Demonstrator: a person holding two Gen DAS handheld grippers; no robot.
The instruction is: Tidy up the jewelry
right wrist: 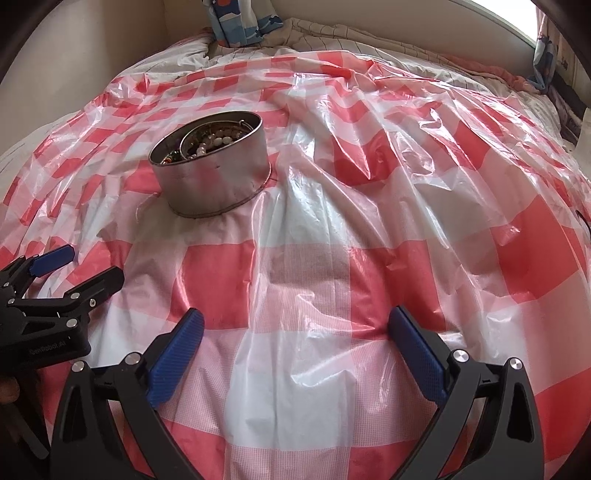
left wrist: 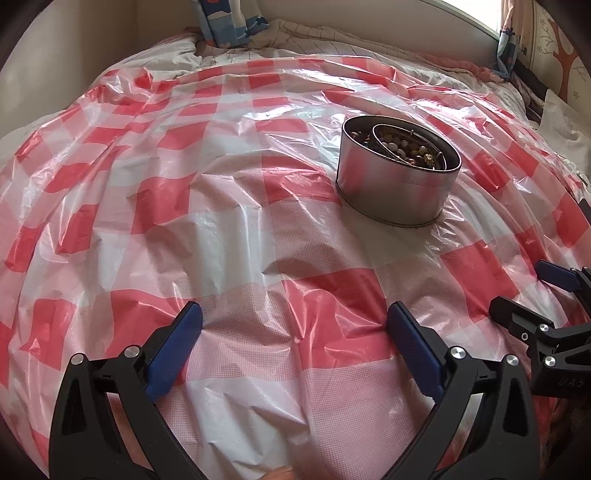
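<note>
In the left wrist view, the left gripper (left wrist: 295, 321) fills the lower part of the frame, its two blue-padded fingers (left wrist: 173, 354) spread wide with nothing between them, hovering over a crinkled red-and-white checked plastic sheet (left wrist: 207, 206) laid across a bed (left wrist: 314, 40). Right of centre and above the fingers, a silver oval tin (left wrist: 395, 184) stands upright on the sheet. A thin metal ring (left wrist: 384, 142) lies slanted on a heap of jewelry (left wrist: 406, 149) inside it: pale and dark beads and small gold pieces, too tangled to tell apart one by one. At the far right edge the right gripper (left wrist: 532, 291) comes in from the side, apart from the tin, its fingers parted and holding nothing.

In the right wrist view, the left gripper (right wrist: 79, 267) shows at the left edge, mid-height, jaws apart and holding nothing. Above and just right of it, in the upper left of the frame, the tin (right wrist: 214, 181) sits on the sheet (right wrist: 406, 206), well apart from both grippers; a string of pearl-like beads (right wrist: 218, 142) shows among the jewelry near its rim. Along the bottom, the right gripper (right wrist: 295, 321) has its blue pads (right wrist: 417, 354) spread wide over bare sheet, gripping nothing. At the top of both views, rumpled striped bedding lies beyond the sheet's far edge, with a blue patterned cloth (right wrist: 240, 22) hanging at upper centre-left.
</note>
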